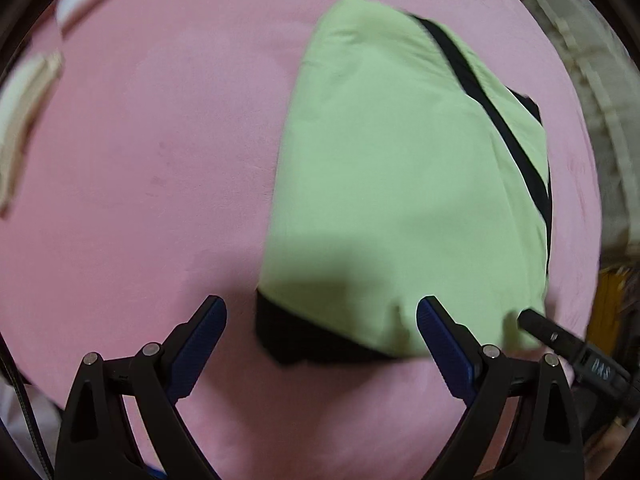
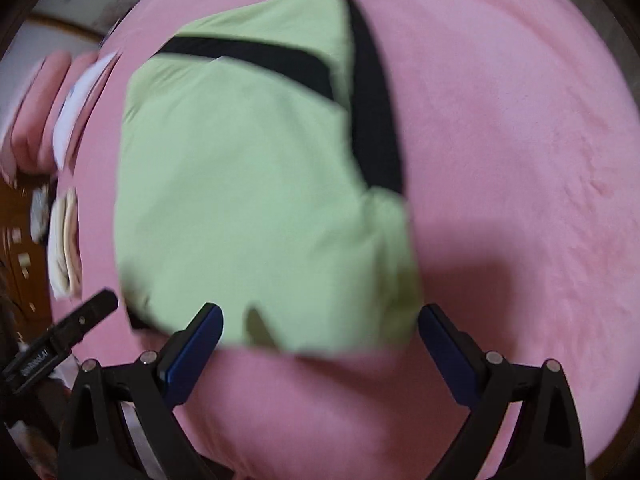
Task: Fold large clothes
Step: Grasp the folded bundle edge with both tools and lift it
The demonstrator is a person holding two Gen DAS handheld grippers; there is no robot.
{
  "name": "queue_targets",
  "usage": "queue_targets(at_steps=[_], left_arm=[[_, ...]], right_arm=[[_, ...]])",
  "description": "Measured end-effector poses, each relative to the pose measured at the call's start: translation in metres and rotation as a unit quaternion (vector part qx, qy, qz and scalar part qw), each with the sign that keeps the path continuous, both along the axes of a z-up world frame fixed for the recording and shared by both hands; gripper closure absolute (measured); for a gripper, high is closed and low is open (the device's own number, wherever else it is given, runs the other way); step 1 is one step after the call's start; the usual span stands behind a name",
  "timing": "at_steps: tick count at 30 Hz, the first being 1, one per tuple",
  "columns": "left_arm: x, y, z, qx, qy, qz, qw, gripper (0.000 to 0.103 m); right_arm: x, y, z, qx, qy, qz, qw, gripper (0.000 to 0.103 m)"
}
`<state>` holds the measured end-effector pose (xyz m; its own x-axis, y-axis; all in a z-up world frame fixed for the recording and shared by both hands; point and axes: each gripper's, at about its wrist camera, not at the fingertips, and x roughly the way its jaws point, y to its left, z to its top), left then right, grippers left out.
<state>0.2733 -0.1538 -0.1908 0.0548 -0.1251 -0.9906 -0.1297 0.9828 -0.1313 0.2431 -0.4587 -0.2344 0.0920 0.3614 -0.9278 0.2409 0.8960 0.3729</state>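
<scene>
Green garment [image 1: 400, 184] with black trim lies folded on the pink bed cover [image 1: 140, 160], filling the left wrist view from centre toward 2 o'clock. Left gripper [image 1: 322, 328] at 6 o'clock gapes wide over its near corner, pads clear. Right gripper [image 2: 320, 334] likewise stands wide, straddling the near edge, gripping nothing

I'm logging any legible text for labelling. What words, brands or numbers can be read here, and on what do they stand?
"DAS": pale print on the other tongs' black finger, blurred and partly cut off, so uncertain.
Pale print on the black finger in the right wrist view: too blurred to read.
Green garment and pink bed cover: no text visible.
</scene>
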Motion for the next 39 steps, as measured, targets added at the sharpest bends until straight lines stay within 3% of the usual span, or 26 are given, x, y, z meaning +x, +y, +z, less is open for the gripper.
queue_targets(at_steps=[4, 8, 15, 17, 20, 21, 24, 27, 29, 34, 39], left_arm=[[0.018, 0.028, -0.028, -0.077, -0.003, 0.061, 0.9951, 0.008], [0.035, 0.044, -0.048, -0.127, 0.002, 0.1, 0.9869, 0.008], [0.064, 0.041, -0.062, -0.137, 0.005, 0.109, 0.9845, 0.008], [0.073, 0.037, -0.066, -0.144, 0.012, 0.112, 0.9831, 0.008], [0.076, 0.028, -0.065, -0.14, 0.007, 0.112, 0.9837, 0.017], [0.077, 0.026, -0.064, -0.131, 0.005, 0.114, 0.9848, 0.022], [0.076, 0.019, -0.058, -0.116, 0.0, 0.101, 0.9881, 0.037], [0.069, 0.019, -0.048, -0.109, -0.015, 0.092, 0.9897, 0.055], [0.067, 0.019, -0.042, -0.109, -0.019, 0.092, 0.9896, 0.061], [0.062, 0.023, -0.031, -0.113, -0.025, 0.091, 0.9891, 0.073], [0.05, 0.041, -0.021, -0.152, -0.021, 0.104, 0.9827, 0.078]], right_arm=[[0.028, -0.036, -0.025, 0.071, -0.029, -0.051, 0.996, 0.004], [0.056, -0.05, -0.042, 0.143, -0.071, -0.047, 0.986, 0.003], [0.092, -0.037, -0.044, 0.186, -0.089, 0.001, 0.979, 0.003], [0.102, -0.029, -0.044, 0.203, -0.09, 0.016, 0.975, 0.007], [0.116, -0.013, -0.046, 0.216, -0.083, 0.039, 0.972, 0.018], [0.119, -0.008, -0.048, 0.207, -0.077, 0.047, 0.974, 0.025], [0.117, -0.007, -0.048, 0.173, -0.074, 0.054, 0.981, 0.064], [0.104, -0.021, -0.048, 0.214, -0.079, 0.025, 0.973, 0.082], [0.098, -0.02, -0.04, 0.227, -0.09, 0.023, 0.969, 0.087], [0.086, 0.005, -0.001, 0.206, -0.131, 0.048, 0.969, 0.092], [0.073, 0.027, 0.044, 0.188, -0.177, 0.063, 0.964, 0.092]])
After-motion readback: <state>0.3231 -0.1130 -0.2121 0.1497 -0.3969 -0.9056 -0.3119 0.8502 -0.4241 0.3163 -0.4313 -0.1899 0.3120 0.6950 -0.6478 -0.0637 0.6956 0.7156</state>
